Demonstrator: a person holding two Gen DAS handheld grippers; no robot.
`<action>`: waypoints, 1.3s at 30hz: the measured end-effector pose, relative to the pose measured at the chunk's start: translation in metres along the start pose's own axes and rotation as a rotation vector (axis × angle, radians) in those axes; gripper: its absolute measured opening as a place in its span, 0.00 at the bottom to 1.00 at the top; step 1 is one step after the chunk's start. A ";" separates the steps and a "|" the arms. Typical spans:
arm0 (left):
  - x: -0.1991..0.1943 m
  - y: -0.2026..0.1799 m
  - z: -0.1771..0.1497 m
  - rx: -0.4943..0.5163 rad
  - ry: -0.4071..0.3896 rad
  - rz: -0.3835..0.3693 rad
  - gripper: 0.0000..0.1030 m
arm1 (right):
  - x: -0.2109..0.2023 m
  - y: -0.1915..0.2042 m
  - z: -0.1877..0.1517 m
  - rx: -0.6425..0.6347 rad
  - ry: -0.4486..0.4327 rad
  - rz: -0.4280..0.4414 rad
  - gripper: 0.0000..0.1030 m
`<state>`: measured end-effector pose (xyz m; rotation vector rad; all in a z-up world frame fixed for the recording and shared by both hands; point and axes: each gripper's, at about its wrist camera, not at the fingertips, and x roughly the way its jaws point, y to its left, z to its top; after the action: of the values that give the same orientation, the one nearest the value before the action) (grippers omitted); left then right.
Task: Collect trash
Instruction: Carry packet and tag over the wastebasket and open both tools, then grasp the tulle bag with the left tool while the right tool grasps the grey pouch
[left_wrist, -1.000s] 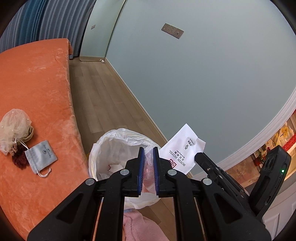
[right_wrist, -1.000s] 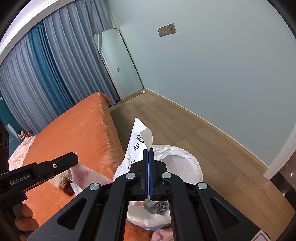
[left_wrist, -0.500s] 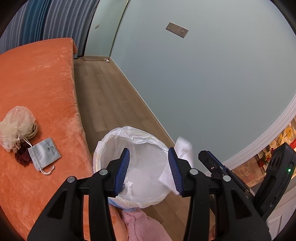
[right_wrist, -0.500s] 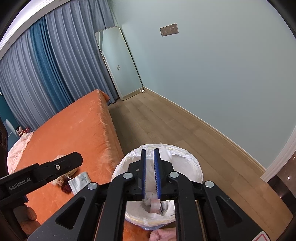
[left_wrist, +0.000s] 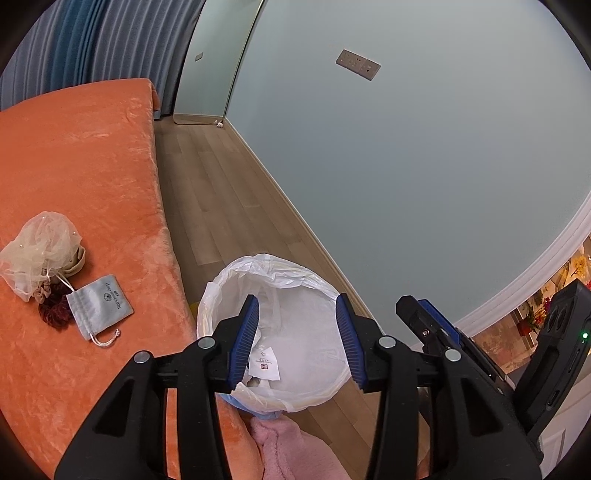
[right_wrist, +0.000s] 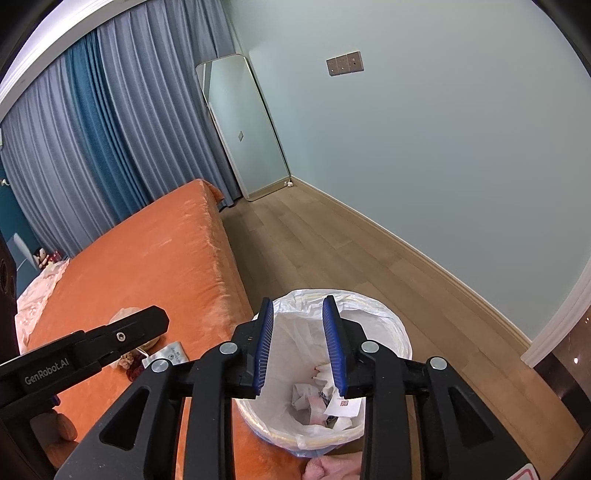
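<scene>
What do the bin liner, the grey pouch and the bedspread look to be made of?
Bin liner: thin white plastic film, translucent and crinkled over the rim.
Grey pouch: woven or satin-like cloth with a slight sheen, gathered by a drawstring; exact fabric unclear.
Bedspread: orange plush, velvet-like, with shifting shiny patches.

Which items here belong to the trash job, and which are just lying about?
Job:
- lined trash bin
- white paper wrapper inside it
- left gripper, right gripper, both open

Lying about:
- grey drawstring pouch
- mesh bag
- mirror
</scene>
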<state>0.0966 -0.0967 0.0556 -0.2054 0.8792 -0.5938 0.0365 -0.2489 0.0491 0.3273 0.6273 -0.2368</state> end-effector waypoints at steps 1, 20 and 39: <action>-0.001 0.001 0.000 -0.001 -0.001 0.001 0.40 | 0.000 0.000 0.000 -0.002 0.001 0.001 0.27; -0.020 0.033 -0.003 -0.052 -0.017 0.043 0.50 | 0.003 0.037 -0.012 -0.060 0.029 0.036 0.43; -0.046 0.099 -0.010 -0.143 -0.061 0.130 0.63 | 0.015 0.096 -0.035 -0.149 0.085 0.088 0.51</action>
<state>0.1066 0.0115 0.0392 -0.2918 0.8697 -0.4025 0.0596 -0.1491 0.0356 0.2214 0.7086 -0.0911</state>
